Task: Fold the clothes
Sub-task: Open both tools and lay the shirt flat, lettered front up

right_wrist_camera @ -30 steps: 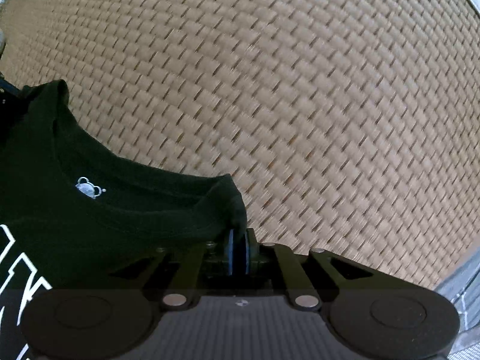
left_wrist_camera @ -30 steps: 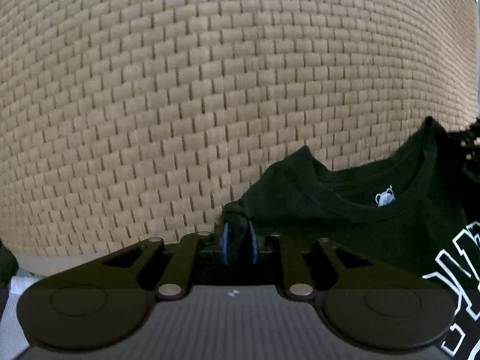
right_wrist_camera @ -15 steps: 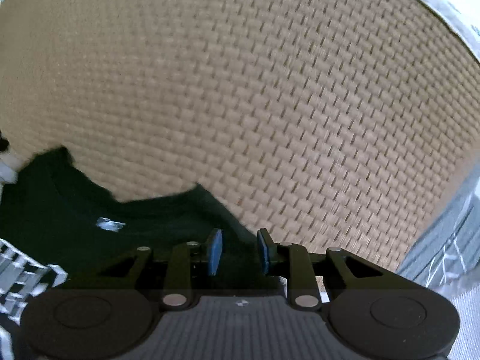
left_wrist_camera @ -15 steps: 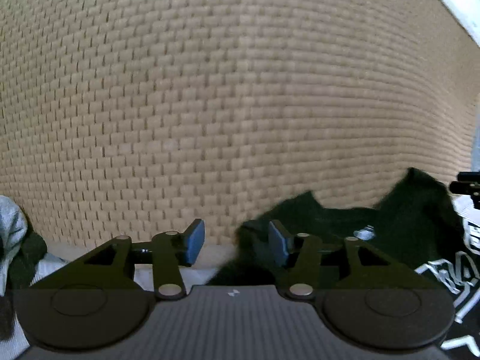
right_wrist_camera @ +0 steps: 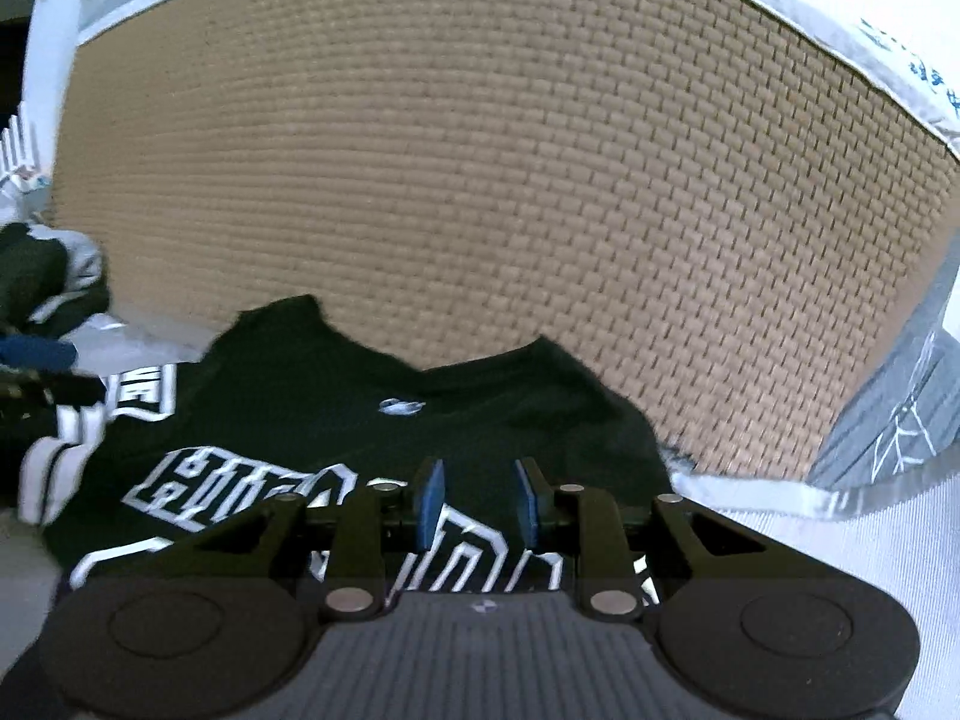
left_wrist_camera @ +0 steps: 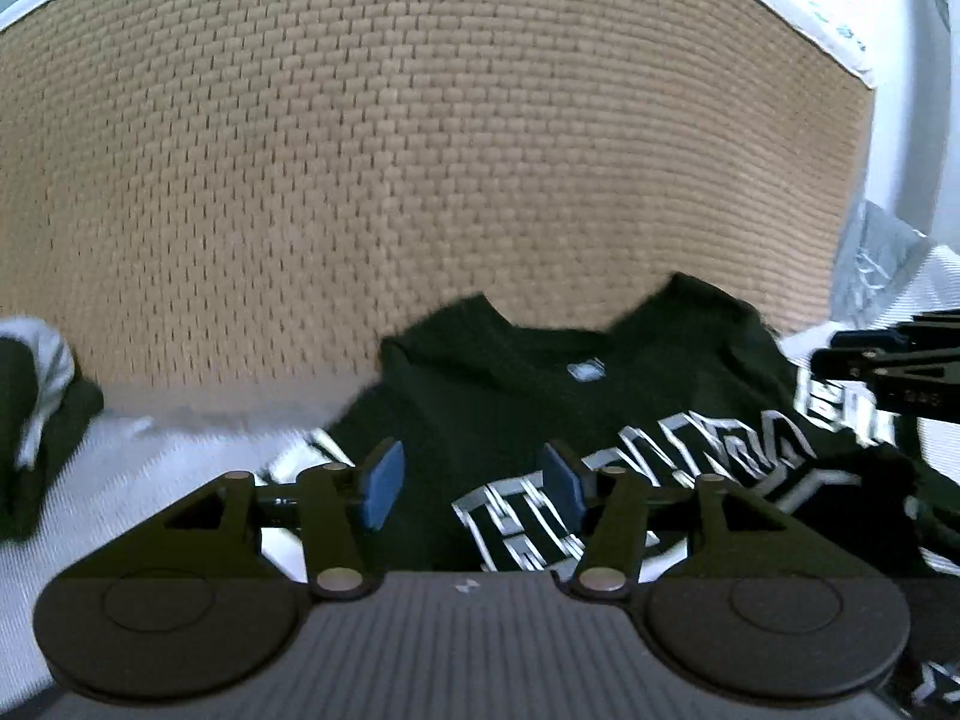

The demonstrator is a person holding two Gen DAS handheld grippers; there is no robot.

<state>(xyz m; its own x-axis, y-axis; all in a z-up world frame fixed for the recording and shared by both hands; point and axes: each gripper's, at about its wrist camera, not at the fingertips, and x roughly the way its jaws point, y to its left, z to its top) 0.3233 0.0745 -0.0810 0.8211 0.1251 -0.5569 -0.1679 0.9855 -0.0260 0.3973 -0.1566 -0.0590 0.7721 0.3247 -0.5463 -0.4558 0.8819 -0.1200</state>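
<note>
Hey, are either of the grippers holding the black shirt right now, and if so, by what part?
Nothing is held. The left gripper and right gripper are both open above the black shirt.

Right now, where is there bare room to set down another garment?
The woven mat beyond the black T-shirt collar lies bare across both views. White bedding right of the shirt is also free. Crowded: the crumpled clothes at far left. Both the left gripper and the right gripper hover open over the print.

A big woven mat (left_wrist_camera: 420,180) fills most of the view. At its right edge lies a grey cloth (right_wrist_camera: 888,420) with thin white lines. A white sheet (left_wrist_camera: 150,456) lies just below the mat, touching its lower edge.
</note>
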